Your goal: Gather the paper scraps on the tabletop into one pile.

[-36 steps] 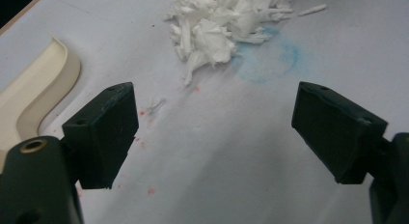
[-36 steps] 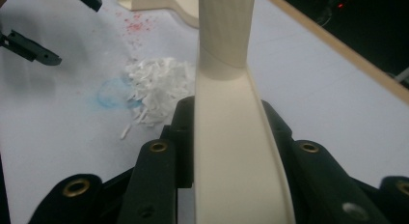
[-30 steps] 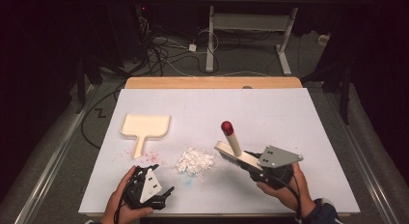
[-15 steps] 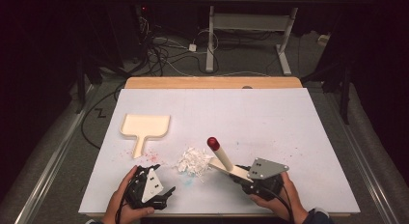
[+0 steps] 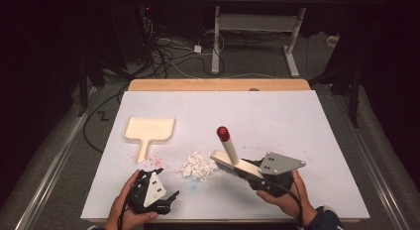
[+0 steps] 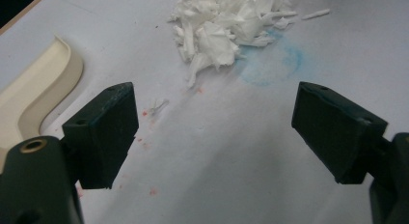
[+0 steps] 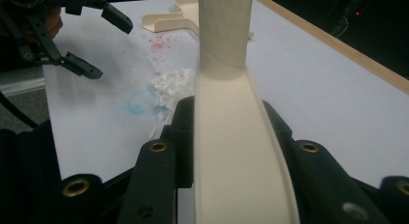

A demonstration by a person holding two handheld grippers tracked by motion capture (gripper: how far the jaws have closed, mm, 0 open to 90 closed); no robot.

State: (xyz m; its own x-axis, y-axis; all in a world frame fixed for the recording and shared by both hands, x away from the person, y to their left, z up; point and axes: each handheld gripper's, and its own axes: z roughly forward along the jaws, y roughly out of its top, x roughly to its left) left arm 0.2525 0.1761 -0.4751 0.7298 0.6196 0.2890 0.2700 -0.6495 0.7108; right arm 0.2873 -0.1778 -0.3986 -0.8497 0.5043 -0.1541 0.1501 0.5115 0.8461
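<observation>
A cream brush with a red-tipped handle leans over the white table. My right gripper is shut on the brush's cream body, its jaws pressing both sides. The bristle end rests by the right edge of a pile of white paper scraps. A cream dustpan lies flat at the left. My left gripper sits near the front edge, left of the pile, open with nothing between its jaws. The scraps lie ahead of it and the dustpan to its left.
A blue smudge marks the table beside the pile, and red specks lie near the dustpan's handle. A wooden strip runs along the far edge. Cables and a desk frame stand on the floor beyond.
My right gripper swung the brush left and down toward the pile, then drew back slightly right with the handle more upright. The left gripper has kept still.
</observation>
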